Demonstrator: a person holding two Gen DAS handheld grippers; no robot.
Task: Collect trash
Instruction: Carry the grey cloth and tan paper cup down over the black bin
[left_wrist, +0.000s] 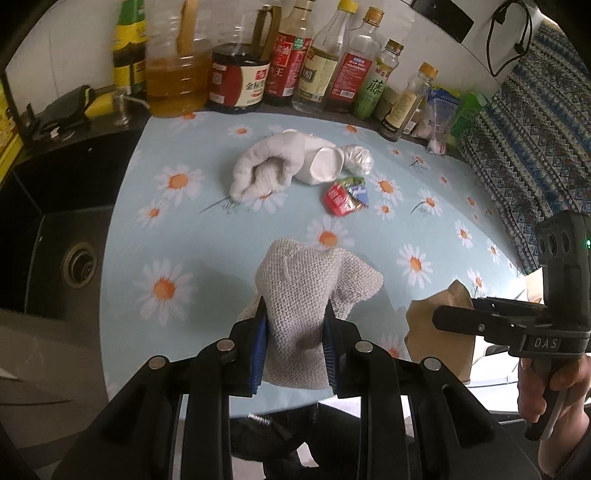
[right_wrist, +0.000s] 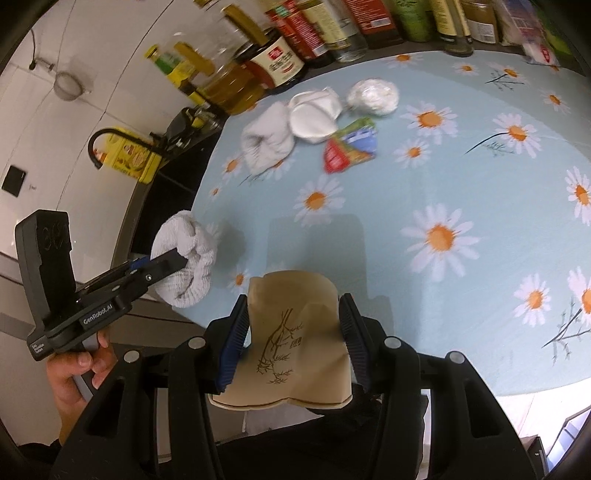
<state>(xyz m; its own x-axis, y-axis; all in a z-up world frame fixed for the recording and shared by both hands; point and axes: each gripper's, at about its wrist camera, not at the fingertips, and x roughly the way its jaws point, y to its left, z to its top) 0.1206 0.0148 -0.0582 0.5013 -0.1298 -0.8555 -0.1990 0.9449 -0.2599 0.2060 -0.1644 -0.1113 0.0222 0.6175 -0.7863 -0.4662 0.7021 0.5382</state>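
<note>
My left gripper (left_wrist: 295, 325) is shut on a grey knitted cloth (left_wrist: 306, 291) and holds it above the near edge of the daisy-print table (left_wrist: 184, 258). It also shows in the right wrist view (right_wrist: 177, 262) with the cloth (right_wrist: 188, 266). My right gripper (right_wrist: 293, 321) is shut on a crumpled brown paper cup (right_wrist: 291, 343), seen in the left wrist view too (left_wrist: 436, 325). On the table lie a white cloth (left_wrist: 262, 170), a crushed white paper cup (left_wrist: 321, 166), a wad of clear plastic (left_wrist: 356, 158) and a red-green wrapper (left_wrist: 345, 195).
A row of sauce and oil bottles (left_wrist: 258, 62) lines the table's far edge. A black sink (left_wrist: 62, 229) lies to the left. A patterned fabric (left_wrist: 532, 147) hangs at the right.
</note>
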